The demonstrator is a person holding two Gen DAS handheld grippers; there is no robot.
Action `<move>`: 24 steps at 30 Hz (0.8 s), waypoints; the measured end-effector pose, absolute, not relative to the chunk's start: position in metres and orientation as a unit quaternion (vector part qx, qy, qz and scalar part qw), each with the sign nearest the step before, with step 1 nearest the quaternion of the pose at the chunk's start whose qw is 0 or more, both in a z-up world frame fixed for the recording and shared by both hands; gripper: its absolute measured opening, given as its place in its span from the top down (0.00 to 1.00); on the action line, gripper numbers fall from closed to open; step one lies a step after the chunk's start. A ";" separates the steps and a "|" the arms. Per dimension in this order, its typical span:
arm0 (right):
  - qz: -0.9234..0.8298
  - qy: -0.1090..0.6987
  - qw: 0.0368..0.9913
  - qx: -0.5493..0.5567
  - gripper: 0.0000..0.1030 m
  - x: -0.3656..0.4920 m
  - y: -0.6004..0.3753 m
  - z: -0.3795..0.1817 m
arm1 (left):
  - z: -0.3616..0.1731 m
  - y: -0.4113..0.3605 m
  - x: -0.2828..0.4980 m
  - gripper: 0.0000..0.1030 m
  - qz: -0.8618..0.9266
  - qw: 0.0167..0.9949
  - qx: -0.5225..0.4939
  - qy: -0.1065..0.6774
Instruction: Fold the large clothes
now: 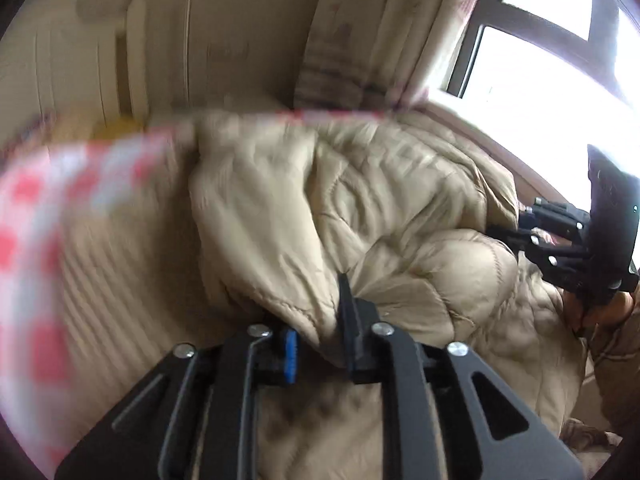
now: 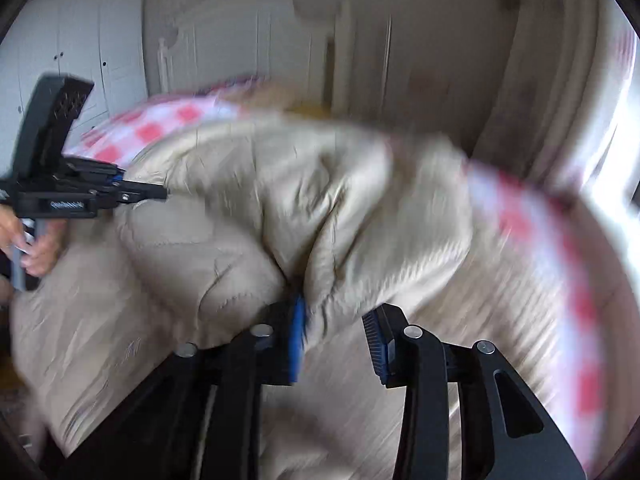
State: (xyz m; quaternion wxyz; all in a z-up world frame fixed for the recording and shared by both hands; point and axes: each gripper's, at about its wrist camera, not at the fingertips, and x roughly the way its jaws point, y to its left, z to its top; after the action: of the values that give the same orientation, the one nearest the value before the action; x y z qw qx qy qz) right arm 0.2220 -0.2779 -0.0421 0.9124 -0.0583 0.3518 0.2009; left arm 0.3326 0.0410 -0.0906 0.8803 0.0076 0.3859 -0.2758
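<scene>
1. The beige quilted garment [image 1: 344, 208] lies bunched on the bed, filling the middle of both wrist views; blur hides its outline, and which part of it is gripped cannot be told.
2. The red-checked sheet [image 1: 36, 216] behind it is smeared by blur.
3. The left gripper [image 1: 320, 332] has its jaws nearly together, pinching a fold of the garment at its near edge.
4. The right gripper [image 2: 340, 328] stands partly closed around a thicker fold; whether both pads [image 2: 297, 332] press on it is unclear.
5. A hand [image 2: 36, 248] grips the left tool's handle, level, at far left.
</scene>
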 end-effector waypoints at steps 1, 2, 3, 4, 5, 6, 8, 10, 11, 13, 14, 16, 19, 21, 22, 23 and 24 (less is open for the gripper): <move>0.202 0.355 0.912 -0.035 0.53 0.219 -0.284 -0.044 | -0.095 0.053 0.330 0.74 -0.285 0.876 -0.027 0.388; 0.203 0.361 0.910 0.007 0.42 0.210 -0.298 -0.041 | -0.095 0.058 0.331 0.66 -0.290 0.871 -0.055 0.392; 0.206 0.369 0.905 0.044 0.15 0.205 -0.312 -0.039 | -0.093 0.071 0.332 0.60 -0.291 0.865 -0.090 0.399; 0.212 0.368 0.902 0.071 0.04 0.201 -0.319 -0.041 | -0.092 0.083 0.331 0.44 -0.288 0.862 -0.114 0.402; 0.223 0.359 0.901 0.097 0.04 0.193 -0.330 -0.040 | -0.089 0.096 0.327 0.35 -0.281 0.862 -0.142 0.398; 0.233 0.346 0.902 0.115 0.04 0.186 -0.341 -0.035 | -0.084 0.106 0.324 0.32 -0.271 0.865 -0.157 0.392; 0.223 0.331 0.909 0.120 0.09 0.178 -0.356 -0.022 | -0.069 0.126 0.322 0.29 -0.233 0.879 -0.174 0.378; 0.220 0.320 0.910 0.146 0.21 0.177 -0.366 -0.011 | -0.043 0.131 0.318 0.29 -0.216 0.891 -0.192 0.350; 0.221 0.318 0.907 0.167 0.23 0.182 -0.371 -0.009 | -0.029 0.130 0.315 0.29 -0.218 0.897 -0.200 0.328; 0.163 0.340 0.917 0.133 0.28 0.200 -0.364 -0.015 | -0.008 0.116 0.317 0.27 -0.229 0.903 -0.192 0.308; 0.143 0.349 0.920 0.105 0.28 0.211 -0.352 -0.017 | 0.000 0.105 0.317 0.22 -0.234 0.906 -0.182 0.303; 0.131 0.379 0.914 0.065 0.29 0.228 -0.331 -0.028 | 0.011 0.066 0.320 0.16 -0.243 0.914 -0.136 0.294; 0.091 0.398 0.913 0.007 0.29 0.244 -0.312 -0.047 | 0.000 0.012 0.338 0.14 -0.259 0.913 -0.073 0.307; 0.084 0.409 0.908 0.002 0.28 0.255 -0.311 -0.058 | -0.035 -0.014 0.348 0.14 -0.241 0.903 -0.016 0.356; 0.085 0.418 0.905 -0.007 0.28 0.260 -0.311 -0.059 | -0.055 -0.018 0.357 0.17 -0.229 0.893 -0.007 0.388; 0.089 0.423 0.902 -0.020 0.28 0.265 -0.309 -0.062 | -0.076 -0.014 0.366 0.22 -0.223 0.881 -0.012 0.418; 0.097 0.424 0.900 -0.037 0.28 0.268 -0.306 -0.061 | -0.089 -0.008 0.367 0.22 -0.230 0.876 -0.023 0.423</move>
State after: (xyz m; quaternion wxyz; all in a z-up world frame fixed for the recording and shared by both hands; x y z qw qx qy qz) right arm 0.2682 -0.3056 -0.0610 0.8998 -0.0367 0.4237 0.0970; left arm 0.3672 -0.0081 -0.0885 0.8760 -0.0229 0.4232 -0.2302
